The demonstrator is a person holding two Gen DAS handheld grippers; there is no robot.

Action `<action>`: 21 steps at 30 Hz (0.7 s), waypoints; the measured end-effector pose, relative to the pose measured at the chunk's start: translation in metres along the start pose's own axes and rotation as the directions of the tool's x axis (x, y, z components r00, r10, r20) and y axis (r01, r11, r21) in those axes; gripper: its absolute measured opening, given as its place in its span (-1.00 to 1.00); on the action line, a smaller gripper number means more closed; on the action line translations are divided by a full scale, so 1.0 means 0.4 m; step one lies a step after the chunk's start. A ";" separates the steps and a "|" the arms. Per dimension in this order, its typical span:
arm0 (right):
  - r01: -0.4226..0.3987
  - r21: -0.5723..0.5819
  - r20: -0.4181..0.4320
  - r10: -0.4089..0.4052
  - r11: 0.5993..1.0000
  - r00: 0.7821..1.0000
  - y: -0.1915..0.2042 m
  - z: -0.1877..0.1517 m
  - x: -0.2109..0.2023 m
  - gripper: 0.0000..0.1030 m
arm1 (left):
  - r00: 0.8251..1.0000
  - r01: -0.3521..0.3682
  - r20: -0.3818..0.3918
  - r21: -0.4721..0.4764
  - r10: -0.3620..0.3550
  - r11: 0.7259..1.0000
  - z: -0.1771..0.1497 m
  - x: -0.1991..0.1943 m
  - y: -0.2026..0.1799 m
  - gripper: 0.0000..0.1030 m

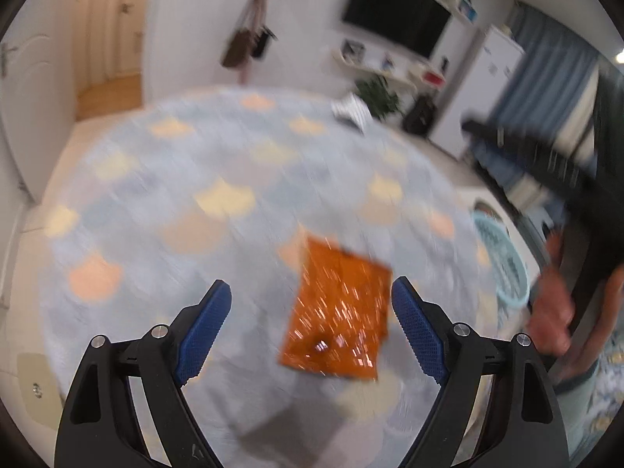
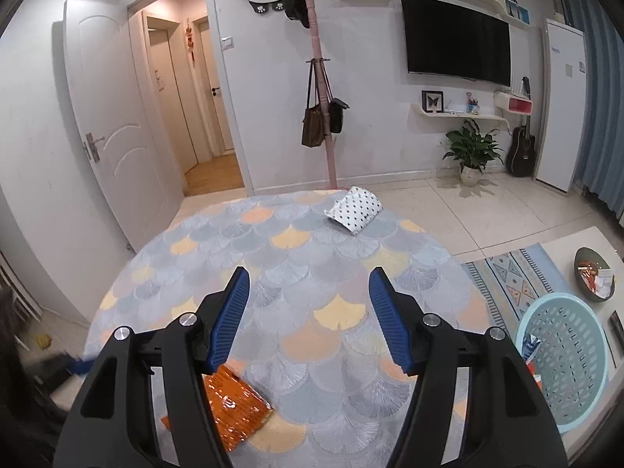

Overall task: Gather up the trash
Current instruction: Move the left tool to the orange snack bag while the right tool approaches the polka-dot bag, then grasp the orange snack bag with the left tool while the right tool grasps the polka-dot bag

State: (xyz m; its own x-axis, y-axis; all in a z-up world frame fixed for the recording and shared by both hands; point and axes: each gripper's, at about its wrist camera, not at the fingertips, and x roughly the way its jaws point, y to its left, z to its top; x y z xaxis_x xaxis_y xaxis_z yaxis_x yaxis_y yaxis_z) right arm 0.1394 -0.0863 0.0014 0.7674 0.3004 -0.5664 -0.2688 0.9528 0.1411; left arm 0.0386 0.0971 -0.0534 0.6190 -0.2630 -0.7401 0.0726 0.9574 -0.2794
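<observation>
We see one orange foil wrapper [image 1: 338, 312] at lower centre, one dotted pouch [image 2: 355, 208] above — both on the rug [image 2: 296, 257]. One blue basket [image 2: 565, 355] sits lower right. Our left gripper [image 1: 310, 321] and right gripper [image 2: 308, 316] gape, released — grasping nothing.

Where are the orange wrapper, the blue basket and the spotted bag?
orange wrapper [image 1: 338, 312]: left wrist view, middle of its shiny face.
blue basket [image 2: 567, 355]: right wrist view, perforated inner wall.
spotted bag [image 2: 357, 208]: right wrist view, middle of its dotted side.
</observation>
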 end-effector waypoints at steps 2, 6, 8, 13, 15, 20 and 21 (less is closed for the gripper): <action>0.001 0.030 -0.015 0.000 1.000 1.000 -0.028 -0.009 0.003 0.16 | 0.999 -0.009 -0.049 0.027 0.010 1.000 -0.022 0.052 -0.017 0.60; -0.032 0.143 -0.075 0.043 0.989 0.996 -0.104 -0.005 0.043 0.17 | 0.995 -0.021 -0.099 0.089 0.029 0.996 -0.036 0.103 -0.046 0.60; -0.067 0.192 -0.111 0.089 0.979 0.990 -0.129 0.003 0.071 0.17 | 0.993 -0.027 -0.108 0.104 0.038 0.994 -0.044 0.113 -0.052 0.63; -0.061 0.220 -0.147 0.095 0.974 0.985 -0.141 0.012 0.116 0.17 | 0.992 -0.051 -0.110 0.160 0.069 0.986 -0.048 0.129 -0.074 0.69; -0.057 0.214 -0.169 0.094 0.975 0.981 -0.130 0.014 0.142 0.17 | 0.990 -0.075 -0.103 0.185 0.096 0.980 -0.049 0.136 -0.084 0.69; -0.030 0.166 -0.213 0.066 0.986 0.975 -0.099 0.021 0.189 0.17 | 0.981 -0.157 -0.068 0.281 0.183 0.947 -0.057 0.160 -0.123 0.62; -0.033 0.162 -0.218 0.069 0.986 0.973 -0.096 0.024 0.196 0.17 | 0.983 -0.147 -0.066 0.282 0.172 0.948 -0.055 0.157 -0.123 0.49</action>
State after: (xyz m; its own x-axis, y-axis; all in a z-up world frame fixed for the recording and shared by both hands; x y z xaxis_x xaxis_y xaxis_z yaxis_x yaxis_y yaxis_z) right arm 0.2155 -0.0989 -0.0409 0.6015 0.3482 -0.7190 -0.1965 0.9368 0.2893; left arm 0.0566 0.0308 -0.0996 0.5690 -0.1019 -0.8160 0.1983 0.9800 0.0159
